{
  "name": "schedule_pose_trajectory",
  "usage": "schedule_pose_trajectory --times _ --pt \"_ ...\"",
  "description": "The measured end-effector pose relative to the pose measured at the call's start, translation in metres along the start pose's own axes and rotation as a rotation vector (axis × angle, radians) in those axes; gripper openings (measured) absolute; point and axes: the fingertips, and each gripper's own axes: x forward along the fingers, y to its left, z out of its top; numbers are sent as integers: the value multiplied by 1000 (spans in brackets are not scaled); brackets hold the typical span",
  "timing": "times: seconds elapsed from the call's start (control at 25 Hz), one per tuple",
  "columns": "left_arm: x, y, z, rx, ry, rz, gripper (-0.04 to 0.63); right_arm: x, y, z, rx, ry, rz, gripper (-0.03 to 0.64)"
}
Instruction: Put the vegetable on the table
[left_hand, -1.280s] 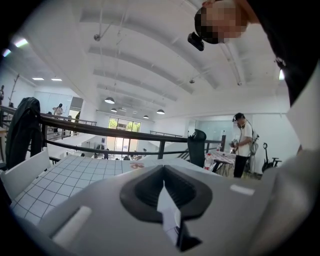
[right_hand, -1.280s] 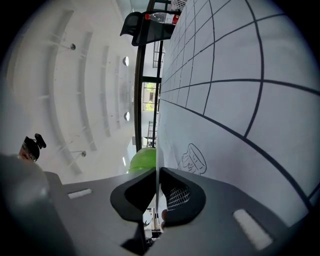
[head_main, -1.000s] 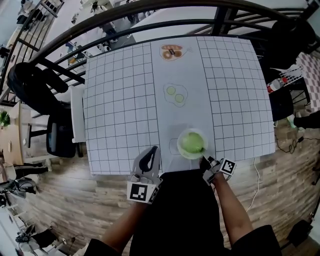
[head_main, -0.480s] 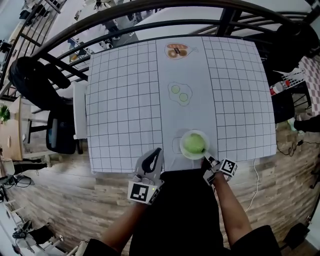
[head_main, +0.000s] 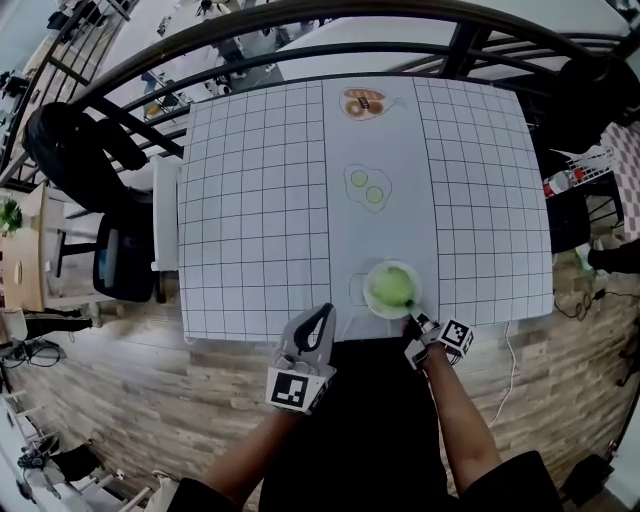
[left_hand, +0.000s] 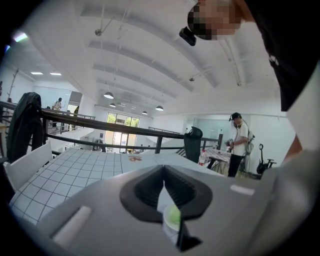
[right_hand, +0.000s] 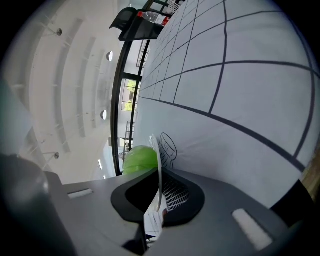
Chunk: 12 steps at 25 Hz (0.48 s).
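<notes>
In the head view, a table (head_main: 250, 200) covered with a white gridded sheet fills the middle of the frame, and a white plate (head_main: 370, 303) carrying a round, pale-green vegetable (head_main: 390, 287) sits at its near edge, on the plain centre strip just beside a drawn cup outline (head_main: 358, 290). The right gripper (head_main: 412, 320) reaches in from below and meets the plate's near rim, while the left gripper (head_main: 322, 316) hangs off the table's near edge, apart from the plate and to its left. Farther up the centre strip lie a printed picture of cucumber slices (head_main: 367, 187) and one of doughnuts (head_main: 364, 103). A black chair (head_main: 120, 265) stands off the table's left side on the wooden floor (head_main: 130, 400). In the left gripper view, the left gripper (left_hand: 165, 185) has its dark pads pressed together with nothing caught between them; past the thin line where they meet, a sliver of the plate (left_hand: 169, 227) and the vegetable (left_hand: 173, 216) shows, with the gridded table (left_hand: 75, 170) stretching away behind and a person (left_hand: 239, 142) standing far off in the room. In the right gripper view, the right gripper (right_hand: 159, 200) is clamped on the plate's thin white rim (right_hand: 156, 165), which runs edge-on up between the pads; the vegetable (right_hand: 140, 157) bulges on the plate's left face, and the table (right_hand: 240, 90) with the cup outline (right_hand: 169, 147) lies close on the other side. Whether the plate rests on the sheet or is raised off it cannot be told.
</notes>
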Motion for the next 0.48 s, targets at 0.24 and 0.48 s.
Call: schedule_pose_trajectory --times 0.24,0.48 --pt "-7 -7 -1 -3 7 -1 10 -1 -4 -1 -5 -28 -104 20" --pt "-11 -10 2 -8 -9 -10 10 -5 -8 0 -1 -37 -148 23"
